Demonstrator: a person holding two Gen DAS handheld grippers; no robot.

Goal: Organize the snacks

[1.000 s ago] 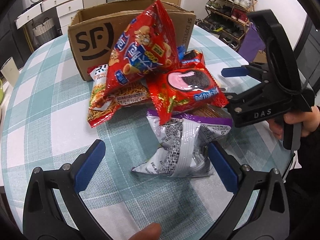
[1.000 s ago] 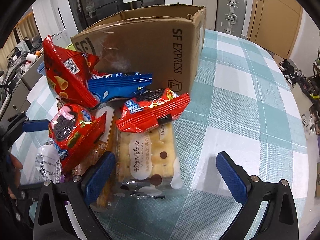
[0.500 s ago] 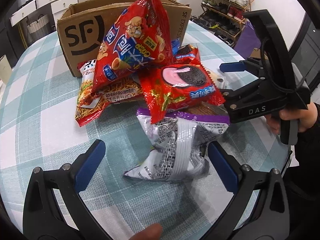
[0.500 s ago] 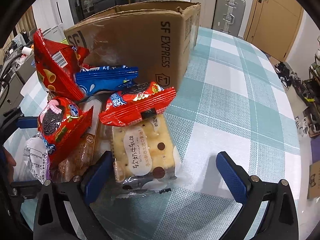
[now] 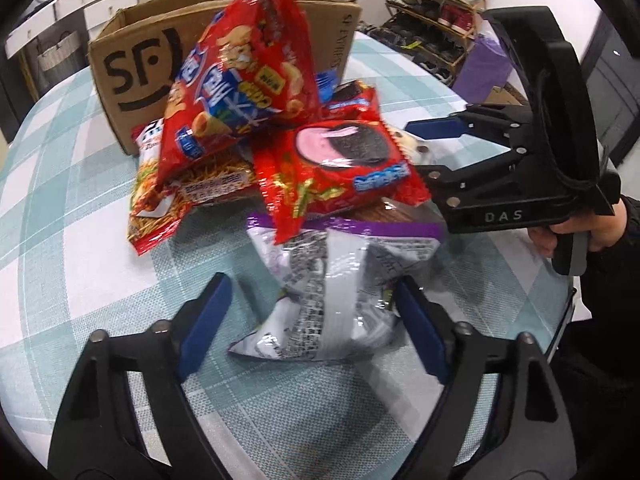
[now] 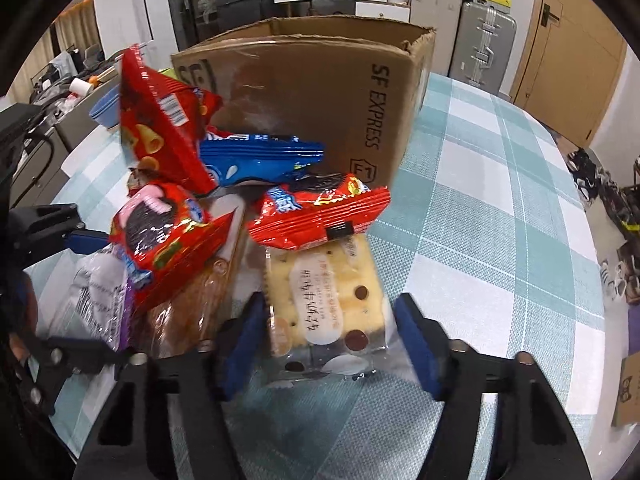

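Observation:
A pile of snack packs lies in front of a brown cardboard box (image 5: 132, 60) (image 6: 320, 92). My left gripper (image 5: 312, 320) is open, its fingers on either side of a silver and purple bag (image 5: 336, 280). My right gripper (image 6: 332, 340) is open around a clear cracker pack (image 6: 324, 292); it also shows in the left wrist view (image 5: 440, 148). Red cookie packs (image 5: 336, 164) (image 6: 320, 212), a big red crisp bag (image 5: 240, 80) (image 6: 160, 120) and a blue pack (image 6: 260, 158) lie on the pile.
The round table (image 5: 60, 200) (image 6: 500, 200) has a teal and white checked cloth. A noodle snack pack (image 5: 168, 192) lies at the pile's left. A shoe rack (image 5: 432, 12) and suitcases (image 6: 480, 40) stand beyond the table.
Both grippers have moved forward onto the pile and narrowed. The left now straddles the silver bag, the right straddles the cracker pack.

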